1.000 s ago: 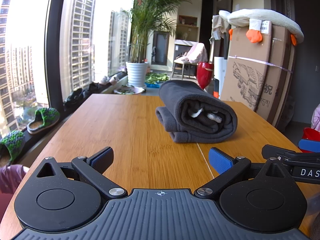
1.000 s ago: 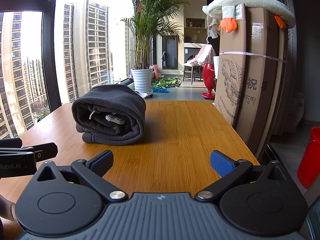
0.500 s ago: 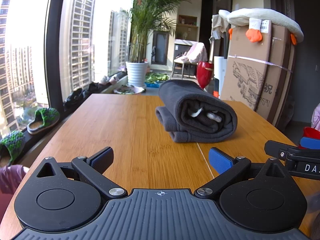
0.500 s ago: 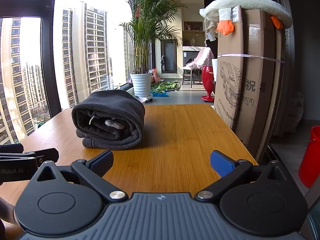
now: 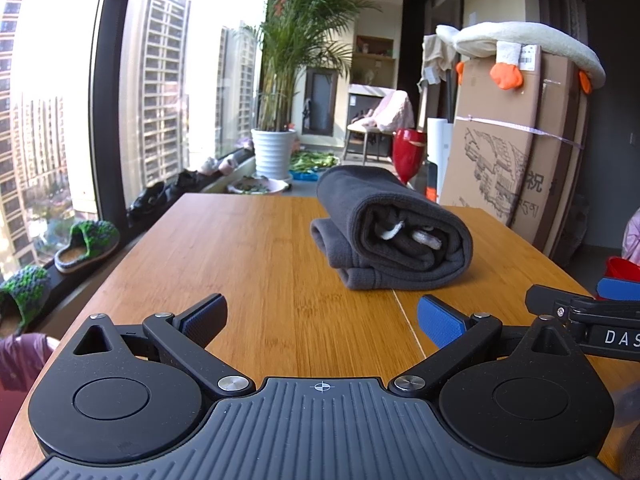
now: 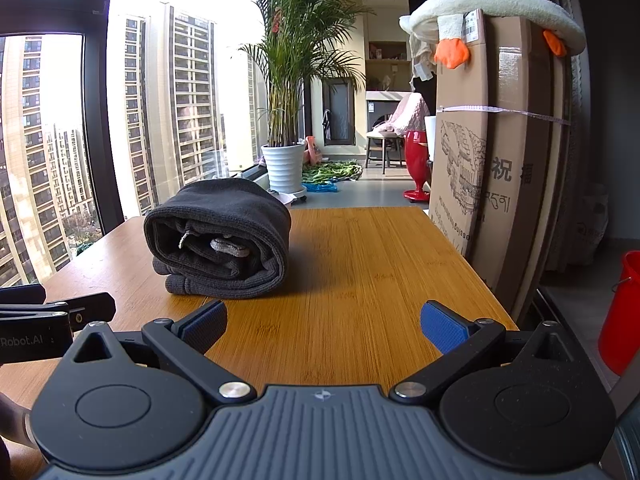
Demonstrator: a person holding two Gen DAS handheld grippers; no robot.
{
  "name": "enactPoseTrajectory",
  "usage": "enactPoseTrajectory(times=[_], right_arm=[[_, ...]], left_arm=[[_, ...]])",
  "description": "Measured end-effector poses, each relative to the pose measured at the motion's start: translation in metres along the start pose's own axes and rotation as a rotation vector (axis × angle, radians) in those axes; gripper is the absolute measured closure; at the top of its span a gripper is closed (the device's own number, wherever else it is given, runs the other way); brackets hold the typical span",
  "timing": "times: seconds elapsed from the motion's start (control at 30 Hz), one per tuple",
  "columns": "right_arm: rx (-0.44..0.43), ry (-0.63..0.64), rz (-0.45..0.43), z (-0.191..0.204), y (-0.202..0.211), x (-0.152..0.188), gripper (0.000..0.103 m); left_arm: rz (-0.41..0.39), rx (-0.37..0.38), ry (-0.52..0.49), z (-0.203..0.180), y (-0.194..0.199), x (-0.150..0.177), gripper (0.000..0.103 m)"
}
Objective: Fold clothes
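Observation:
A dark grey garment (image 5: 390, 228), folded into a thick bundle with white drawstrings showing in its open end, lies on the wooden table (image 5: 256, 256). It also shows in the right wrist view (image 6: 220, 236), left of centre. My left gripper (image 5: 320, 318) is open and empty, held above the table in front of the bundle. My right gripper (image 6: 323, 322) is open and empty, to the right of the bundle and short of it. Each gripper's side shows at the edge of the other's view.
A tall cardboard box (image 6: 500, 184) with a plush toy (image 6: 492, 10) on top stands against the table's right edge. A window (image 5: 52, 120) runs along the left, with slippers (image 5: 86, 240) on its sill. A potted palm (image 6: 286, 160) and a red bucket (image 6: 622, 312) stand on the floor.
The right gripper has drawn back slightly, so the bundle looks a little farther and lower in its view. The left gripper has barely moved. The bundle has not moved.

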State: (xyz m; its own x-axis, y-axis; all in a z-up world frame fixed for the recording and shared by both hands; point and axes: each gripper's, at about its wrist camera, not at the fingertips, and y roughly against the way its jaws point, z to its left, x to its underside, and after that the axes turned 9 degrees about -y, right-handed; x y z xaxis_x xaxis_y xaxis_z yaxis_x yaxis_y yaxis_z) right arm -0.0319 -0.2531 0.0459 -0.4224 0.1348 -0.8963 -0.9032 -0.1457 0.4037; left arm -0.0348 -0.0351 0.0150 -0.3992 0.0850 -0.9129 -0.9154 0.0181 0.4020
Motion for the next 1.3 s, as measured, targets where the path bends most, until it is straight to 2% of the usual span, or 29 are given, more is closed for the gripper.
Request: enactPoseTrajectory(times=[0.17, 0.3, 0.43, 0.8, 1.3], right_arm=[[-0.002, -0.001, 0.000, 0.001, 0.000, 0.000, 0.000], [-0.003, -0.009, -0.003, 0.000, 0.000, 0.000, 0.000], [-0.005, -0.005, -0.023, 0.001, 0.003, 0.001, 0.000], [-0.003, -0.005, -0.032, 0.001, 0.004, 0.000, 0.000], [-0.010, -0.006, -0.039, 0.002, 0.006, 0.001, 0.000]], left_arm=[[-0.061, -0.056, -0.042, -0.007, 0.007, -0.002, 0.000], [-0.081, -0.024, -0.023, -0.003, 0.009, -0.002, 0.000], [-0.106, -0.047, -0.005, -0.001, 0.010, -0.002, 0.000], [-0.057, -0.032, -0.007, -0.002, 0.003, -0.003, 0.000], [-0.072, 0.007, 0.039, 0.005, 0.003, -0.001, 0.000]])
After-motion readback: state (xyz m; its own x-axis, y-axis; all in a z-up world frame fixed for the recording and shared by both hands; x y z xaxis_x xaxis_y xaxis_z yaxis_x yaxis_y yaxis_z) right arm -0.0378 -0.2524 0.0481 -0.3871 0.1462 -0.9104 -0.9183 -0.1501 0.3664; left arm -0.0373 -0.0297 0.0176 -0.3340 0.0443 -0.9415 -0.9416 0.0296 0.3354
